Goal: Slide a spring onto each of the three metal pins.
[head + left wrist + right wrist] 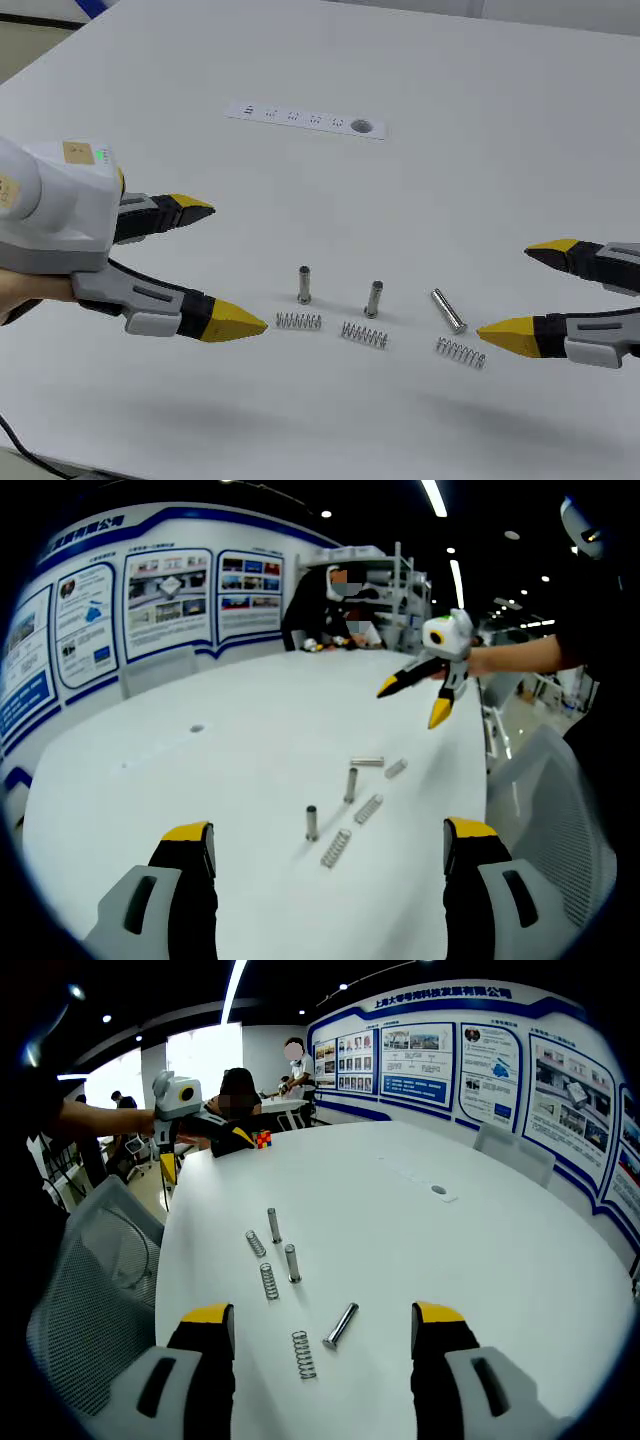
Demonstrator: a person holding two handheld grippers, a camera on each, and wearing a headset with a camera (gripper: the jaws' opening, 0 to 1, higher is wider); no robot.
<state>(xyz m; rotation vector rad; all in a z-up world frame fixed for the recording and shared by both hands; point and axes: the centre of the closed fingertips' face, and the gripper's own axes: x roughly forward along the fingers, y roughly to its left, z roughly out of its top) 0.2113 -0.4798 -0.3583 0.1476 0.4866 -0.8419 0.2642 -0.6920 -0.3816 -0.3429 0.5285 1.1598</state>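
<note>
Opening step, I'd say: left tongs and right tongs both gape empty, three silver metal pins and three coiled wire springs waiting between them, a spring needing pinching next.

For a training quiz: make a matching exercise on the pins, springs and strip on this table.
Things:
1 left-end pin
2 right-end pin
3 springs
4 strip

States or places:
A the one of its kind lying down
B well behind the pins
C stands upright
D in a row just in front of the pins

Pairs: 1-C, 2-A, 3-D, 4-B
</note>
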